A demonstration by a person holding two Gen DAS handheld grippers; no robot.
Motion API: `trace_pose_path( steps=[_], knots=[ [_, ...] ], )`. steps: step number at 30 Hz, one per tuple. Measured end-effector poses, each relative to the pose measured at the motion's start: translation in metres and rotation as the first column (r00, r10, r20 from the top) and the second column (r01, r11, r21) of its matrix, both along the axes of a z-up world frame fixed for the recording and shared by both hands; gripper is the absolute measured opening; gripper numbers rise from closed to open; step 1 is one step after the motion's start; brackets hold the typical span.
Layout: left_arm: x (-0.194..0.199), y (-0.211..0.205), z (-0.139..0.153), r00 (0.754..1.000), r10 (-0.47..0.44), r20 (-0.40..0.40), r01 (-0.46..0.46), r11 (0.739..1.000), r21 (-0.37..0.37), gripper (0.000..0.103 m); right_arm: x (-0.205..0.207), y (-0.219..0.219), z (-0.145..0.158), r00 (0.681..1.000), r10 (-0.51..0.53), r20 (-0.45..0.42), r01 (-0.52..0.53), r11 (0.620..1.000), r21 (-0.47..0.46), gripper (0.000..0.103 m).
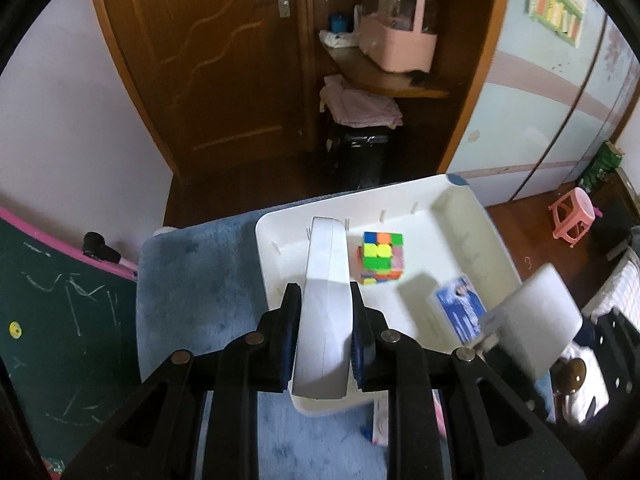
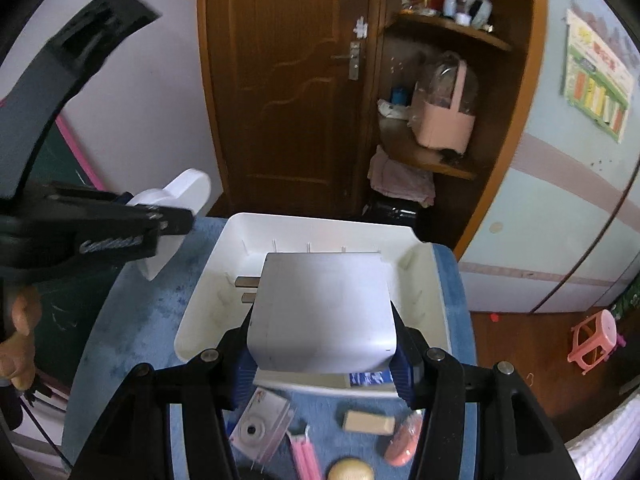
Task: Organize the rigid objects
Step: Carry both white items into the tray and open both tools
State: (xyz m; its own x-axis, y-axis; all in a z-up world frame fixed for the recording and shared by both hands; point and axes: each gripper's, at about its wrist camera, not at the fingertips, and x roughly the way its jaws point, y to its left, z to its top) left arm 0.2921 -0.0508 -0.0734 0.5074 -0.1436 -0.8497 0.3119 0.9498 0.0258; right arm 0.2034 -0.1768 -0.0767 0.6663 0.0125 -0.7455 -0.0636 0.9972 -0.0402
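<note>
Two loads aloft over white bin (image 2: 416,264) | left gripper (image 1: 325,336) fingers clamped on white case (image 1: 326,280) edgewise — may pivot | right gripper (image 2: 324,356) fingers clamped on charger (image 2: 324,304) — smooth sides, could slip onto cube (image 1: 382,258)

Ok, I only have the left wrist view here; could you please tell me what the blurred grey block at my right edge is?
Observer: It is a white charger clamped in the right gripper; two metal prongs stick out of its left side.
Operator: Thank you. Is anything lying on the mat on the near side of the tray?
Observer: Yes. On the blue mat, nearer than the white tray, lie a beige block and some pink pens.
</note>
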Motion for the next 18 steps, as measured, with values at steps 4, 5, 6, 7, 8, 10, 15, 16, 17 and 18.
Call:
trace_pose_path(
  steps=[4,5,6,7,8,10,15,16,17,18],
  knots=[
    [0.03,-0.007,-0.029,0.999,0.013,-0.034,-0.011,0.999,0.034,0.023,0.029,0.008,-0.029,0.997,0.016,-0.07,-0.017,1.0,-0.007,0.056],
    [0.035,-0.008,-0.034,0.999,0.013,-0.041,-0.012,0.999,0.04,0.024,0.033,0.01,-0.036,0.996,0.016,-0.084,-0.017,1.0,-0.005,0.056],
    [0.04,-0.01,-0.039,0.999,0.015,-0.049,-0.013,0.999,0.045,0.023,0.038,0.012,-0.043,0.995,0.017,-0.099,-0.018,1.0,-0.004,0.056],
    [0.046,-0.011,-0.046,0.998,0.02,-0.058,-0.017,0.999,0.05,0.023,0.043,0.014,-0.052,0.993,0.022,-0.12,-0.022,1.0,0.0,0.056],
    [0.052,-0.011,-0.053,0.997,0.024,-0.07,-0.021,0.998,0.055,0.023,0.045,0.016,-0.059,0.991,0.026,-0.132,-0.026,1.0,0.002,0.056],
    [0.061,-0.012,-0.064,0.996,0.029,-0.086,-0.023,0.998,0.062,0.023,0.053,0.02,-0.074,0.986,0.031,-0.166,-0.031,1.0,0.003,0.056],
    [0.075,-0.015,-0.084,0.992,0.028,-0.119,-0.018,0.997,0.077,0.023,0.06,0.03,-0.1,0.974,0.054,-0.222,-0.053,0.999,0.011,0.056],
    [0.077,-0.017,-0.09,0.992,0.026,-0.127,-0.015,0.997,0.082,0.023,0.061,0.031,-0.105,0.971,0.06,-0.233,-0.058,0.998,0.014,0.056],
    [0.078,-0.018,-0.093,0.991,0.025,-0.131,-0.013,0.996,0.085,0.023,0.062,0.033,-0.11,0.967,0.067,-0.245,-0.064,0.998,0.021,0.056],
    [0.08,-0.019,-0.096,0.991,0.023,-0.135,-0.011,0.996,0.086,0.023,0.064,0.034,-0.113,0.965,0.071,-0.253,-0.068,0.997,0.022,0.056]
  ],
)
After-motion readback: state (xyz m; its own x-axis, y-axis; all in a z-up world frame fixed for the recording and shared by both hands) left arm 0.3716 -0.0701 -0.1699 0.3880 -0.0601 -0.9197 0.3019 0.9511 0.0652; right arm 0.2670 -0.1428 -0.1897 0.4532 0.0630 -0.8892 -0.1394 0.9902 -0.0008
